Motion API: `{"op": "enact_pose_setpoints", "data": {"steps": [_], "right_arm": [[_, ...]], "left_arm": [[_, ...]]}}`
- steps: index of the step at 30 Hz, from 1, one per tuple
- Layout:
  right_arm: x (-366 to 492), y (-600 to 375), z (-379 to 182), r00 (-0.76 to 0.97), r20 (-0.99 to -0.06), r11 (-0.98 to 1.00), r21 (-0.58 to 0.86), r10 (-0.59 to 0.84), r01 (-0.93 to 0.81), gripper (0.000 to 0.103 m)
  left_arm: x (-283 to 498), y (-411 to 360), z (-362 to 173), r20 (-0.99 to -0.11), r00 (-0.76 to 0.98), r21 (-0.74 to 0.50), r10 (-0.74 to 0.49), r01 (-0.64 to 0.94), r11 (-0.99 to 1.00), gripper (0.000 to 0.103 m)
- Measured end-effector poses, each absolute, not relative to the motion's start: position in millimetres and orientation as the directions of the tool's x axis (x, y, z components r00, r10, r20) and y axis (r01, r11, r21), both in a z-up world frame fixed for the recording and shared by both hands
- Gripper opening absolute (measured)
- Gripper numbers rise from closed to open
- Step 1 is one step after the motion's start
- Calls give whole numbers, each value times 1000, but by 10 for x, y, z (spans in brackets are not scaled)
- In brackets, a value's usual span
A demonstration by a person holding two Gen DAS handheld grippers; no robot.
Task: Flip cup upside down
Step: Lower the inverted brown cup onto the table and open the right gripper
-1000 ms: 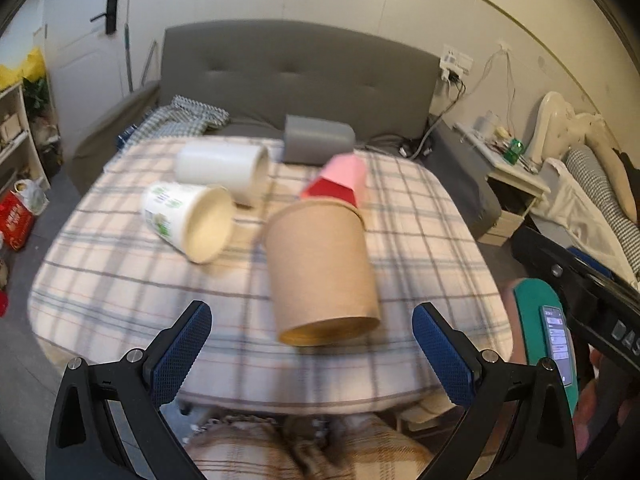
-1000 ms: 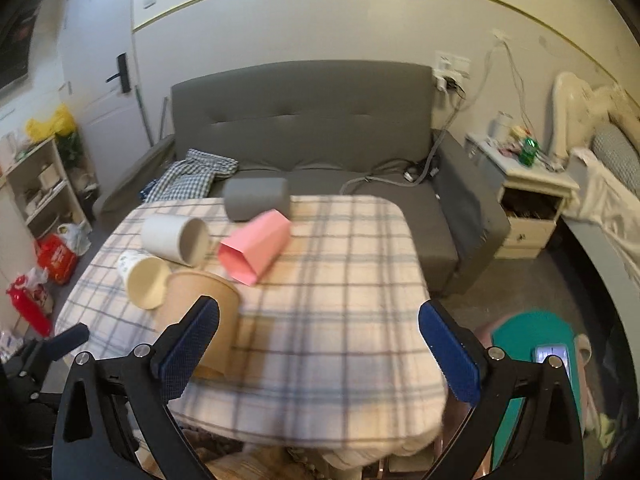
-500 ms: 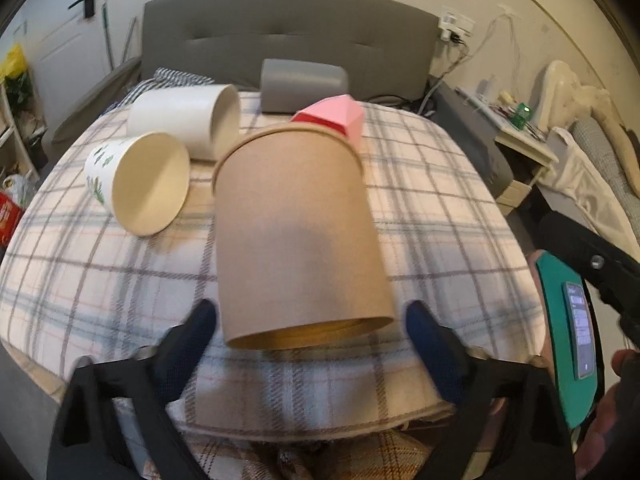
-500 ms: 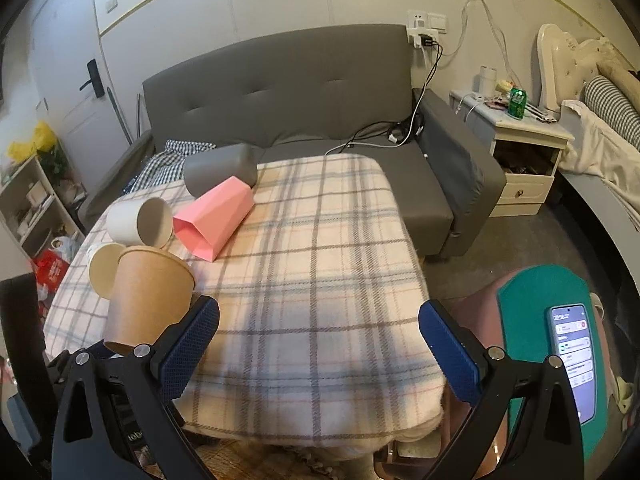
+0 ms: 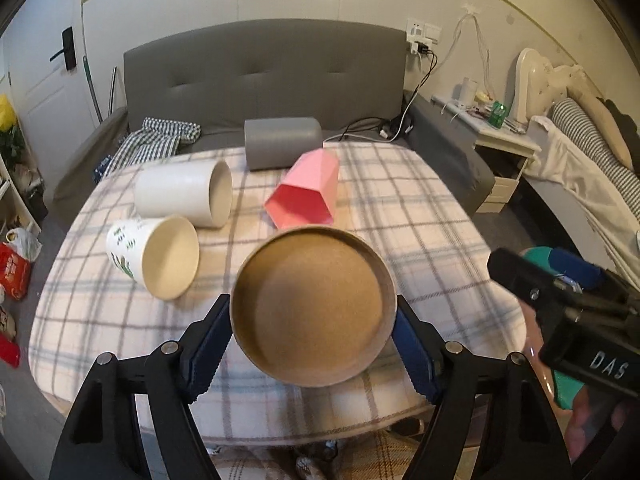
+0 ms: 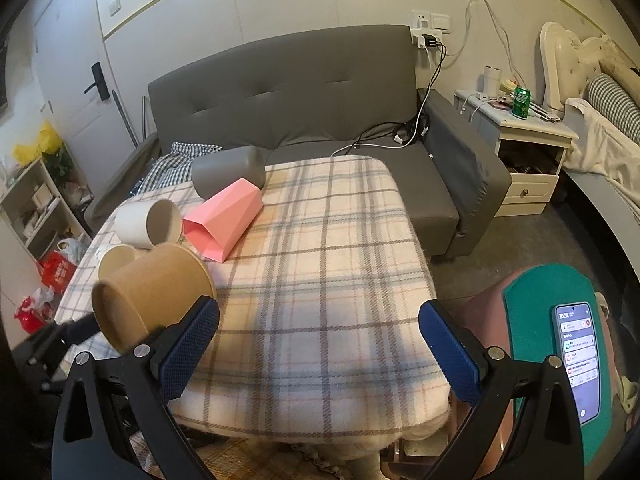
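The left gripper [image 5: 314, 344] has its blue pads [image 5: 208, 346] clamped on either side of the brown paper cup [image 5: 314, 310], which hangs lifted above the near left part of the plaid-covered table [image 6: 332, 280]. From the left wrist view the cup's flat recessed base faces the camera, so its mouth points away toward the far side; from the right wrist view it lies tilted roughly on its side in the air. I'd judge it is mid-turn, gripped across the body so the wrist can roll it mouth-down.

The right gripper [image 6: 318, 344] hovers over the near edge with its fingers spread wide and nothing between them, apparently kept out of the way.

Farther back lie a white cup [image 5: 182, 198], a printed paper cup [image 5: 154, 260], a pink faceted cup [image 5: 306, 196] and a grey cup [image 5: 282, 142], all on their sides.
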State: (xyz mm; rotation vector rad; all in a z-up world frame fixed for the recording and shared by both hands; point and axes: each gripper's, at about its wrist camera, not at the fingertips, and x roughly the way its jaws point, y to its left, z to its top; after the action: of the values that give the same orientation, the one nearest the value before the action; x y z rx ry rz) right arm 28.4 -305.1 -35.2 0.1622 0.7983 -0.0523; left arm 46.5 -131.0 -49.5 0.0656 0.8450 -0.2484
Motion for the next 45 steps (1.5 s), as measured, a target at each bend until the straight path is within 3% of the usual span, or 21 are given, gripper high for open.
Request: {"op": "enact_pose_setpoints", "data": {"steps": [14, 33, 45], "right_arm": [[286, -3066, -390, 690, -724, 984, 135, 18, 115, 101], [356, -3128, -521, 661, -751, 982, 121, -4, 144, 101], [134, -3003, -150, 706, -708, 987, 100, -16, 124, 101]], "left_arm": [[743, -1283, -438, -738, 643, -47, -204, 253, 966, 78], [1123, -1353, -546, -792, 584, -26, -176, 256, 966, 80], [845, -1209, -82, -740, 646, -40, -189, 238, 970, 80]]}}
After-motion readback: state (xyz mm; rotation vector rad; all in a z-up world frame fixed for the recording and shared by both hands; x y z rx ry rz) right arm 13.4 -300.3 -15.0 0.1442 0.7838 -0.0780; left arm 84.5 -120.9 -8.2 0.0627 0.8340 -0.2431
